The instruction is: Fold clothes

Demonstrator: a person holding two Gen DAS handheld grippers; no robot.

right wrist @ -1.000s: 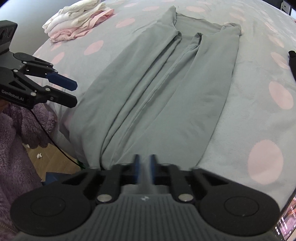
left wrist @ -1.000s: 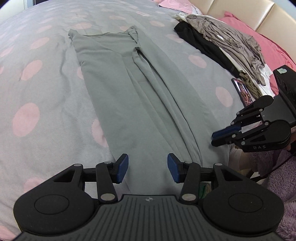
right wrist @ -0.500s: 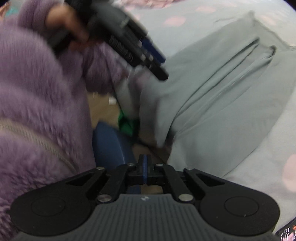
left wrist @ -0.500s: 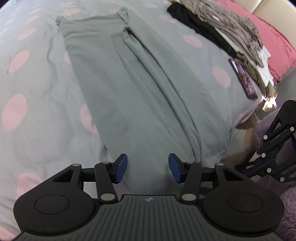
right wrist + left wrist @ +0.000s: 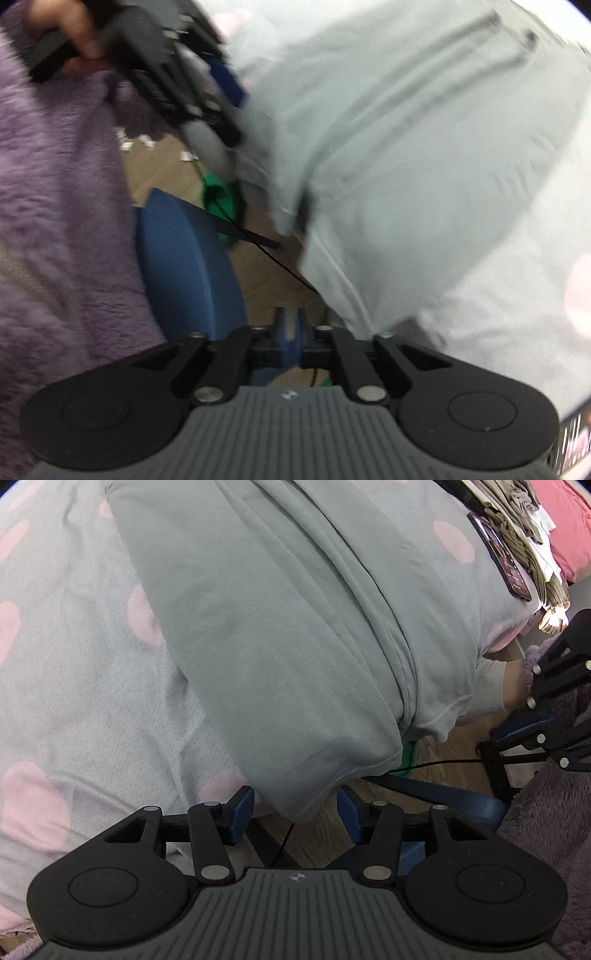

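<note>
Left wrist view: vs a sec ago, left gripper [image 5: 295, 812] has dropped to the bed edge; jaws abt half open, garment [image 5: 280, 627] hem corner hanging just ahead between them, not pinched. Right gripper [image 5: 290, 332], blurred, jaws have just been opening, nothing between. Prob. hem grab next. Garment: grey-green, long, side-folded, draped over the edge.

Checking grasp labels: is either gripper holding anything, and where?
Nothing held. Left gripper open around the garment hem corner; right gripper, jaws just opening, empty.
</note>
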